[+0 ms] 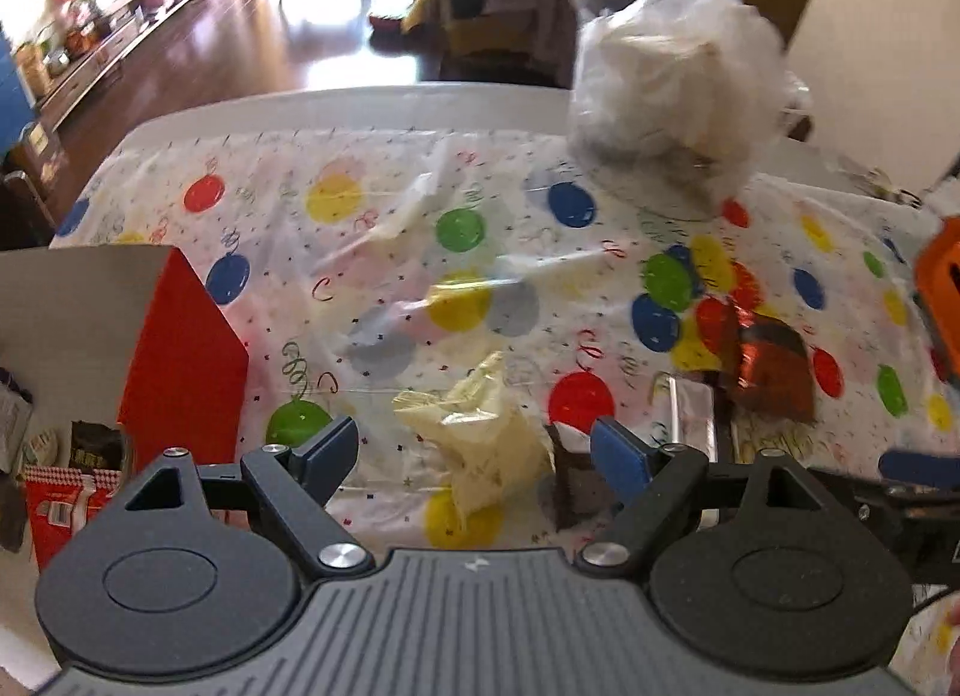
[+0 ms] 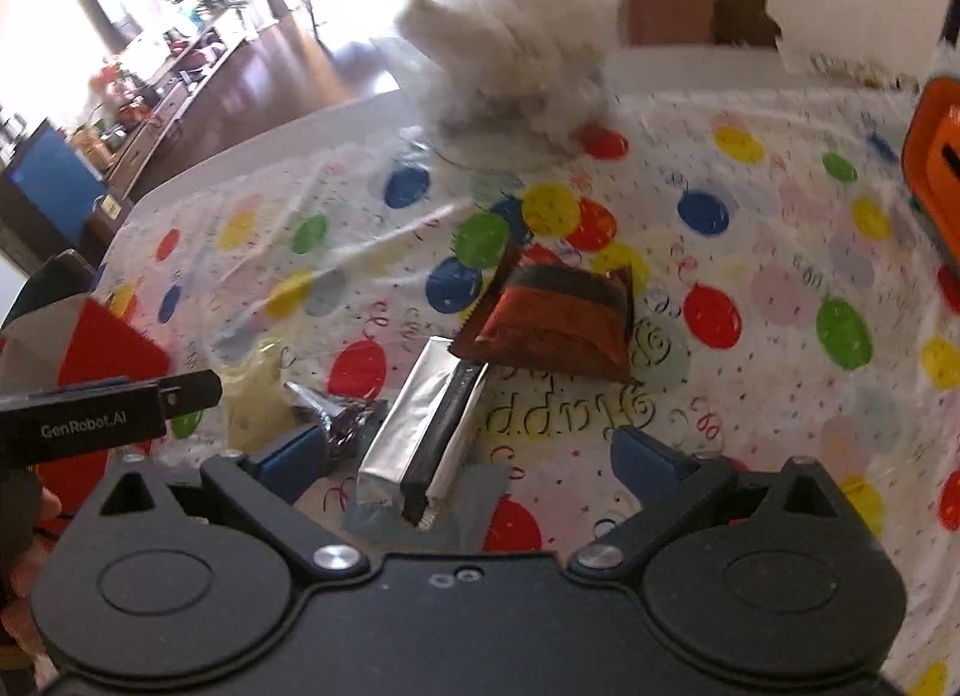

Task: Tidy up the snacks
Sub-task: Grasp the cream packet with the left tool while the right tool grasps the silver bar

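Several snacks lie on a balloon-print tablecloth [image 1: 384, 204]. A pale yellow wrapper [image 1: 480, 444] lies under the gap of my left gripper [image 1: 474, 456], which is open and not touching it. Beside it is a small dark packet [image 1: 570, 486]. My right gripper [image 2: 468, 462] is open above a long silver packet [image 2: 420, 438] that lies between its fingers, unpressed. A red-brown foil packet [image 2: 552, 324] sits just beyond, and a crumpled silver wrapper [image 2: 336, 414] lies to the left. The left gripper's finger [image 2: 186, 387] shows at the left of the right wrist view.
A red box [image 1: 180, 372] stands at the left table edge, with packets [image 1: 78, 456] inside it. A bulging white plastic bag [image 1: 666, 90] sits at the far side of the table. An orange object [image 2: 936, 168] is at the right edge.
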`<act>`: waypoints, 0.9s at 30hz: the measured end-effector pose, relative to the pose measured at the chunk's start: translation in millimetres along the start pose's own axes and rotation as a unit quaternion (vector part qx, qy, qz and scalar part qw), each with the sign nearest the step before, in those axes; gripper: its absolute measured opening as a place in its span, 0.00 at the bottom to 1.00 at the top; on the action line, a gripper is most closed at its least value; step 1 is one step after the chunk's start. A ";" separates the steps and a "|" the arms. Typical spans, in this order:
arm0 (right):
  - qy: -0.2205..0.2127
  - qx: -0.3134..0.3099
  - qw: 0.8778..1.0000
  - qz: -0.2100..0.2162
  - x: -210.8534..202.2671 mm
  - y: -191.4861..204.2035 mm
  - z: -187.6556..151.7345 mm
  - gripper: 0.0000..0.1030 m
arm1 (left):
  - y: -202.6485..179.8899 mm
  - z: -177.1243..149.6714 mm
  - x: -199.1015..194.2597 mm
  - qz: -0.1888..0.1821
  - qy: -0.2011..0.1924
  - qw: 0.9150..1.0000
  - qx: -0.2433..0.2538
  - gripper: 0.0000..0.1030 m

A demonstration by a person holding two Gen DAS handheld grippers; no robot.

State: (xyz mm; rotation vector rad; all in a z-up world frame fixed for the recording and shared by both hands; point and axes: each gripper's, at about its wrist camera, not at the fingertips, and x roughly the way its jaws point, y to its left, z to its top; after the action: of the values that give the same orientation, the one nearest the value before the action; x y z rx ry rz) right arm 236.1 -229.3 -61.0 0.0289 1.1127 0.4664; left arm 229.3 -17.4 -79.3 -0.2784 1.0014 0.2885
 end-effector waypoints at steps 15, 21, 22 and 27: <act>0.059 0.085 0.995 -0.014 71.2 8.2 17.8 0.77 | 12.0 20.6 62.3 0.031 0.086 0.991 -0.096 0.82; 0.073 0.075 0.994 -0.029 85.2 13.9 20.4 0.66 | 13.0 23.8 75.7 0.029 0.112 0.987 -0.110 0.78; 0.076 0.071 0.994 -0.029 87.0 14.9 20.2 0.64 | 13.5 24.1 77.6 0.029 0.117 0.986 -0.111 0.72; 0.083 0.060 0.995 -0.023 92.3 20.8 18.8 0.57 | 16.6 22.6 84.2 0.024 0.132 0.984 -0.115 0.62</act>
State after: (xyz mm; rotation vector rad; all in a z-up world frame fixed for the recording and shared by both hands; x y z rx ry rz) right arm 278.0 -171.9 -126.3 0.0711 1.3009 0.3654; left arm 283.7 15.3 -141.3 -0.5128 1.2401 0.4194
